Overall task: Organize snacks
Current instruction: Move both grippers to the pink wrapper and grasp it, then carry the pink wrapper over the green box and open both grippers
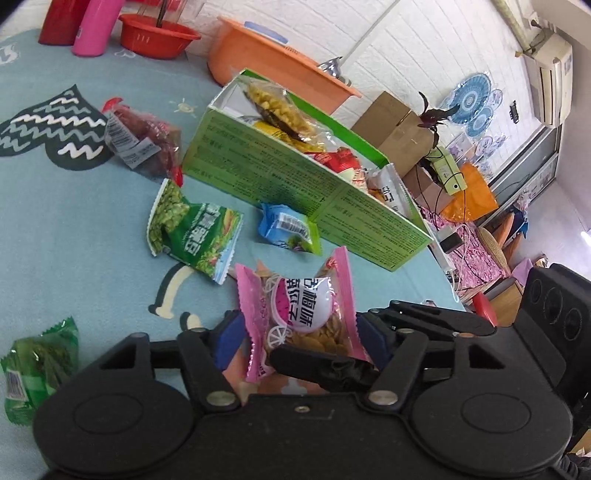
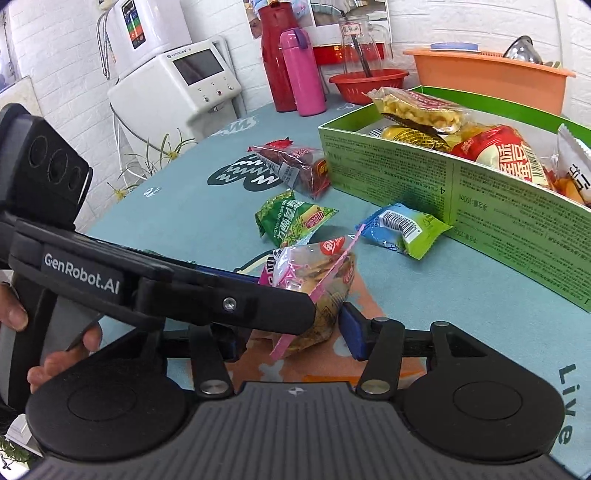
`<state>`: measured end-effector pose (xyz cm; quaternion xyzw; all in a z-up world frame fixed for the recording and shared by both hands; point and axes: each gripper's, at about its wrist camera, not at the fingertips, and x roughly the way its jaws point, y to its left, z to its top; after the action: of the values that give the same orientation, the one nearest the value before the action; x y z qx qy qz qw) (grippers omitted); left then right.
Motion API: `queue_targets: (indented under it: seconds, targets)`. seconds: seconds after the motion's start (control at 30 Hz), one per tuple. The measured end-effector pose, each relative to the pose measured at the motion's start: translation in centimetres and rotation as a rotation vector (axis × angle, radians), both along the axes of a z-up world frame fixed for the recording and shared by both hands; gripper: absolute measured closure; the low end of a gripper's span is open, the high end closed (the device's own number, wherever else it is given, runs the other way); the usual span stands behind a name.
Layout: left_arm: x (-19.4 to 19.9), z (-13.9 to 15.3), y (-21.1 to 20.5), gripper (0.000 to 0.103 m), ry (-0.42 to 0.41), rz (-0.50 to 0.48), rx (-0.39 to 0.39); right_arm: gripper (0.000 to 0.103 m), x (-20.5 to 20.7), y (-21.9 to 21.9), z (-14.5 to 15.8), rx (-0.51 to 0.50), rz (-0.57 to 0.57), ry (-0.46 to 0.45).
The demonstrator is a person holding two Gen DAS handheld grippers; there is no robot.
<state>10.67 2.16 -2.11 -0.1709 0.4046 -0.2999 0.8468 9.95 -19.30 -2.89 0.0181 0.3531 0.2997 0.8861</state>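
Note:
A pink snack packet (image 1: 303, 314) (image 2: 314, 284) stands upright off the blue tablecloth, and my left gripper (image 1: 301, 336) is shut on its two side edges with the blue pads. From the left of the right wrist view, the left gripper's fingers (image 2: 229, 303) reach in across the packet. My right gripper (image 2: 291, 338) is open around the same packet, its right pad (image 2: 351, 332) close beside it. The green box (image 1: 280, 184) (image 2: 406, 173) behind holds several snack packets. A green pea packet (image 1: 192, 232) (image 2: 291, 218), a blue-green one (image 1: 291, 229) (image 2: 402, 229) and a dark red one (image 1: 140, 144) (image 2: 295, 166) lie loose.
Another green packet (image 1: 37, 365) lies near left. At the back stand an orange basin (image 1: 266, 55) (image 2: 487, 77), a red bowl (image 1: 159, 35) (image 2: 365, 85), a pink bottle (image 2: 301, 74) and a red flask (image 2: 273, 55). A white appliance (image 2: 177, 81) is beyond the table. A hand (image 2: 14, 310) grips the left handle.

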Motion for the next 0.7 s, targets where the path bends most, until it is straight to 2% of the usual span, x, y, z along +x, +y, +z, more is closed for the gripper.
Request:
queue_targets:
  seconds: [0.1,0.13,0.2,0.37,0.57,0.7]
  targets:
    - [-0.4,1.1,-0.9,0.032,-0.043,-0.021,0.015,0.019,-0.3,-0.3,0.5,-0.008,-0.012,-0.019]
    - [-0.6,1.6,-1.1,0.032,-0.058,-0.024,0.017,0.020,-0.4,-0.5,0.8,-0.005,-0.017,-0.028]
    - [-0.6,2.6,-1.7,0.031,-0.095,-0.034,0.031,0.036,-0.5,-1.0,1.4,0.010,-0.022,-0.050]
    - [0.0,4.5,-3.1,0.031,-0.148,-0.058,0.028,0.038,-0.6,-2.0,3.2,0.026,-0.053,-0.122]
    - [1.4,6.5,-5.1,0.037,-0.207,-0.095,0.049,0.040,0.0,-3.9,4.6,0.061,-0.096,-0.178]
    - [3.5,7.4,-6.7,0.037,-0.211,-0.121,0.035,0.040,1.1,-5.4,5.4,0.082,-0.136,-0.202]
